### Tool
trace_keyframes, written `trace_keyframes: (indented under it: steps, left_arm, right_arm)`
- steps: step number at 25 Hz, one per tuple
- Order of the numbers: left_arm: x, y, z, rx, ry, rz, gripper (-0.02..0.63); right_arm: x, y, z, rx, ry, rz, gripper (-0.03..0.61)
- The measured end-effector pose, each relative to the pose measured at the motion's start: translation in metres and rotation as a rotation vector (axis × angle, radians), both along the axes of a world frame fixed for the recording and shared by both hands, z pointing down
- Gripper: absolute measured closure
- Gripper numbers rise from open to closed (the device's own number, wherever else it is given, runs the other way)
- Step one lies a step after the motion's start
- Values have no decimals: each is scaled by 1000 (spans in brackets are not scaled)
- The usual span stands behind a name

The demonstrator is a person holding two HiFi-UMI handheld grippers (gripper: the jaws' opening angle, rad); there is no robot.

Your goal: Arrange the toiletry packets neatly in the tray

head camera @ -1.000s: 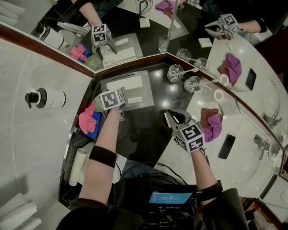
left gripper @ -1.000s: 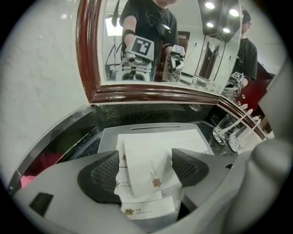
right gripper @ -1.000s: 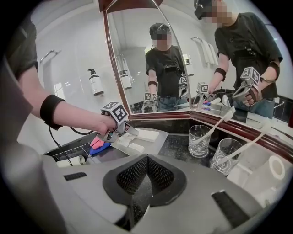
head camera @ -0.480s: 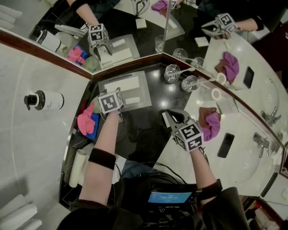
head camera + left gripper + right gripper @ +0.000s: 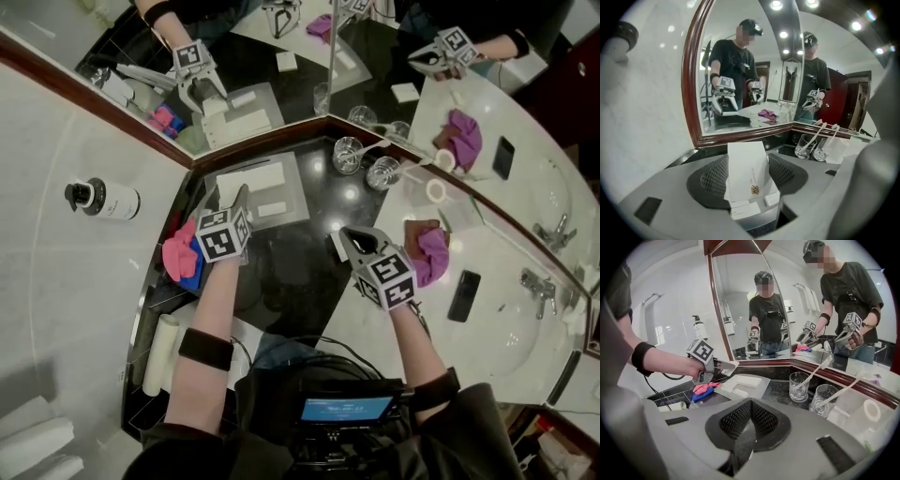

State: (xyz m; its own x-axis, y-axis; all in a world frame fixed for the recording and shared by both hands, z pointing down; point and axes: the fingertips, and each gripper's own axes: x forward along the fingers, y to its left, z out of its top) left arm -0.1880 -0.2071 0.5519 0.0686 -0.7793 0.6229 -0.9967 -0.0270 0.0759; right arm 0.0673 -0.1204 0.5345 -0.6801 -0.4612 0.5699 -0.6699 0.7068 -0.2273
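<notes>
A grey tray [image 5: 298, 192] lies on the black counter below the mirror corner, with a large white packet [image 5: 251, 176] and a small one [image 5: 273, 209] in it. My left gripper [image 5: 240, 199] hangs above the tray's near-left edge. Its jaws have just been closing and are now shut on a white toiletry packet [image 5: 746, 164], which stands upright between the pads. From the right gripper view the left gripper [image 5: 723, 366] shows the packet [image 5: 728, 365] above the tray [image 5: 761, 386]. My right gripper [image 5: 352, 242] hovers over the counter to the tray's right; its jaws [image 5: 749, 420] are shut and hold nothing.
Two glasses [image 5: 347, 150] [image 5: 382, 172] with toothbrushes stand right of the tray. A pink and blue cloth [image 5: 183, 253] lies to its left, a rolled towel [image 5: 159, 352] nearer me. A pump bottle [image 5: 103, 199] lies on the marble. A purple cloth [image 5: 427, 253] and phone [image 5: 463, 295] are right.
My left gripper closed on a white packet at the tray and lifted it, drawing back toward me. The right gripper has stayed where it was.
</notes>
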Motion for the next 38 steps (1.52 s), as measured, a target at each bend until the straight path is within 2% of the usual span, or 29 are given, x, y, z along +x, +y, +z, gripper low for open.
trace_keyframes:
  steps: [3, 7, 12, 16, 25, 33, 38]
  left_arm:
    - [11, 21, -30, 82, -11, 55, 351]
    - [28, 55, -62, 152, -41, 131, 351]
    - [42, 93, -87, 199, -85, 201, 351]
    - [57, 114, -92, 206, -108, 272, 351]
    - [137, 132, -75, 165, -151, 566, 351]
    - [231, 129, -23, 53, -122, 880, 350]
    - [271, 125, 12, -7, -117, 1021, 350]
  right_arm:
    - [-1, 9, -11, 13, -4, -4, 575]
    - [1, 24, -21, 26, -6, -14, 575]
    - [3, 43, -29, 41, -7, -23, 575]
    - [6, 60, -28, 45, -1, -22, 575]
    - [31, 82, -22, 39, 23, 45, 575]
    - [62, 92, -14, 2, 24, 127, 575]
    - [71, 96, -8, -23, 21, 164, 575]
